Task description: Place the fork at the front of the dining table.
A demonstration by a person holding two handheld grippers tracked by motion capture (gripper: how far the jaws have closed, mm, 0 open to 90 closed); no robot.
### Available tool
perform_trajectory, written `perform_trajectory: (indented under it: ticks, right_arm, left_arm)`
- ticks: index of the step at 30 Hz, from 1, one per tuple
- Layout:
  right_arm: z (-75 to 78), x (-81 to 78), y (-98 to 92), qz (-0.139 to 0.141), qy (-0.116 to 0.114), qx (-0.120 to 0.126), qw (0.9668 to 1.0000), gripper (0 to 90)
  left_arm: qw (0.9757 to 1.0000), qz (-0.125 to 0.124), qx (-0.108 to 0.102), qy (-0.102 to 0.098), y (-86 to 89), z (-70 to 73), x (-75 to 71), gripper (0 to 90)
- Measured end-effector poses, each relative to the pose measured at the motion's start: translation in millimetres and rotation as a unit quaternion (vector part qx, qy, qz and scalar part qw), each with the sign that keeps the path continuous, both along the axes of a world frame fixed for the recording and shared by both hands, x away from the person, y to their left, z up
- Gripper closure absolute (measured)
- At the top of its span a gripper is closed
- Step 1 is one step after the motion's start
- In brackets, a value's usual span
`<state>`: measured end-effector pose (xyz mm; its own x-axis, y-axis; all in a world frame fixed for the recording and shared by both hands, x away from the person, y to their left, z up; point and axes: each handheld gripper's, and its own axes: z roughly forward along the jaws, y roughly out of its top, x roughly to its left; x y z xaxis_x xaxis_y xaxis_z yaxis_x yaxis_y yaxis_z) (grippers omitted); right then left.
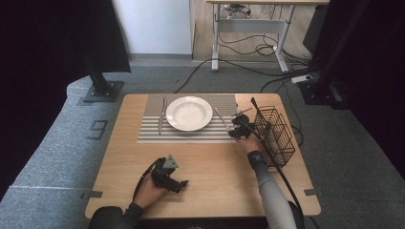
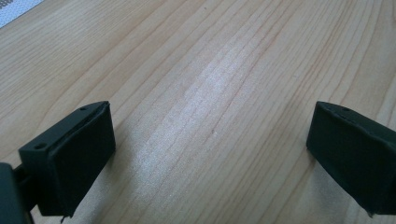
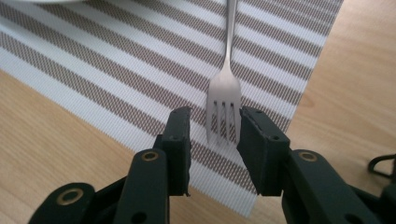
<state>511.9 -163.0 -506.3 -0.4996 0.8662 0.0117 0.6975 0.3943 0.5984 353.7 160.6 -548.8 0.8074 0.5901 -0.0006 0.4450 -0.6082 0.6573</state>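
Note:
A silver fork [image 1: 221, 118] lies on the striped placemat [image 1: 153, 131] just right of the white plate [image 1: 189, 113]. In the right gripper view the fork [image 3: 224, 88] has its tines toward me, between the two jaws of my right gripper [image 3: 214, 135]. A gap shows on the left side of the tines, and the right pad [image 3: 254, 140] is very close to them. In the high view my right gripper [image 1: 237, 128] sits at the placemat's near right corner. My left gripper [image 1: 181, 183] rests low over bare wood near the front edge, its jaws [image 2: 210, 154] wide apart and empty.
A knife [image 1: 161, 117] lies on the placemat left of the plate. A black wire basket [image 1: 274, 136] stands at the table's right edge, close beside my right hand. The wooden table [image 1: 215, 176] has bare room in front of the placemat.

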Motion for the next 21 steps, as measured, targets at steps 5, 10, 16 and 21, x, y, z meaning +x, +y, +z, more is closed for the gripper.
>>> perform_trajectory:
  ticks: [5, 10, 16, 21]
  right_arm:
    - [-10.2, -5.0, 6.8, 0.022, 0.017, 0.032, 0.9991, 70.0]
    - [-12.0, -10.6, 25.2, 0.062, 0.009, 0.040, 0.9972, 68.5]
    - [1.0, -18.4, 28.2, 0.074, -0.012, 0.040, 0.9964, 71.1]
    - [-0.7, -15.6, 26.2, 0.083, -0.018, 0.018, 0.9962, 77.8]
  left_arm:
    - [1.0000, 0.001, 0.000, 0.000, -0.1, 0.0, 0.0, 0.9]
    - [1.0000, 0.001, -0.001, 0.000, 0.0, 0.0, 0.0, 0.8]
    - [1.0000, 0.001, -0.002, 0.000, -0.1, -0.1, 0.0, 0.8]
    - [1.0000, 0.001, -0.001, 0.000, -0.1, -0.1, 0.0, 0.8]
